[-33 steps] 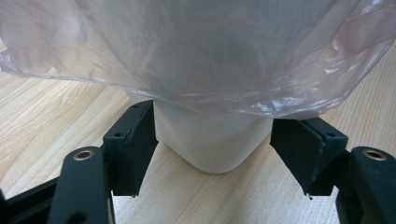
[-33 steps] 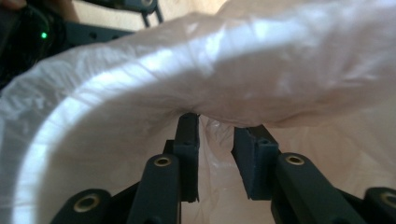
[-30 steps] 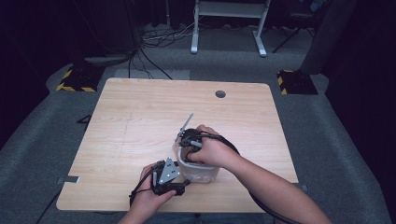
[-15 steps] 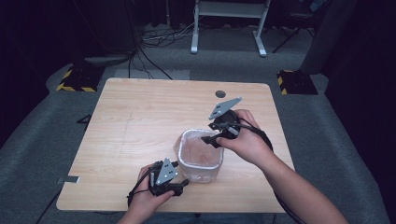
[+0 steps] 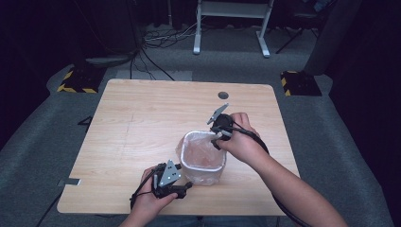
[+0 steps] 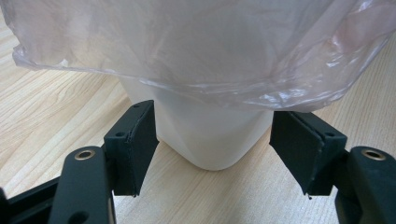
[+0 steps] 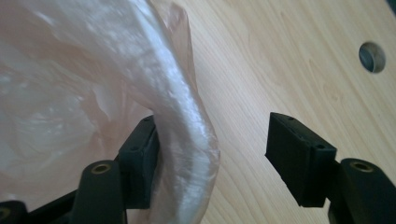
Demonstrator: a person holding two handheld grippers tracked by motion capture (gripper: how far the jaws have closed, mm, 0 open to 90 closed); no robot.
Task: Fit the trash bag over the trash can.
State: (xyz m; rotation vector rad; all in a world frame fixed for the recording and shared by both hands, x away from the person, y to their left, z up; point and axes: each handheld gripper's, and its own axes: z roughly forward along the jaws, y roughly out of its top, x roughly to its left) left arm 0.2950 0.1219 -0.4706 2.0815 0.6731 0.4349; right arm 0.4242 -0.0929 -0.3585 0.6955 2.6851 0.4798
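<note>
The left tongs (image 6: 212, 149) stand apart, low at the near side of a small white plastic bin (image 6: 210, 130); one black padded jaw sits at each side of the bin's tapered base, and neither clearly presses on it. In the high view these left tongs (image 5: 182, 187) lie close to the bench top at the bin's near left corner, held in the person's left hand (image 5: 149, 201).

The right tongs (image 7: 210, 158) are also apart. One jaw sits inside the fold of a thin translucent pinkish plastic bag (image 7: 93, 93), the other outside over bare wood, so the bag's edge runs between them unpinched. In the high view the right tongs (image 5: 217, 137) are at the bin's far right rim, held by the right hand (image 5: 241, 137), with the grey three-cornered plate tilted up toward the far side.

The bag (image 5: 201, 153) lines the bin (image 5: 203, 175) and drapes over its rim, hanging loosely down the outside. The bin stands upright on the light wooden bench (image 5: 142, 123), near the front edge and right of centre. A small round dark hole (image 5: 223, 95) lies in the bench top, toward the far edge.
</note>
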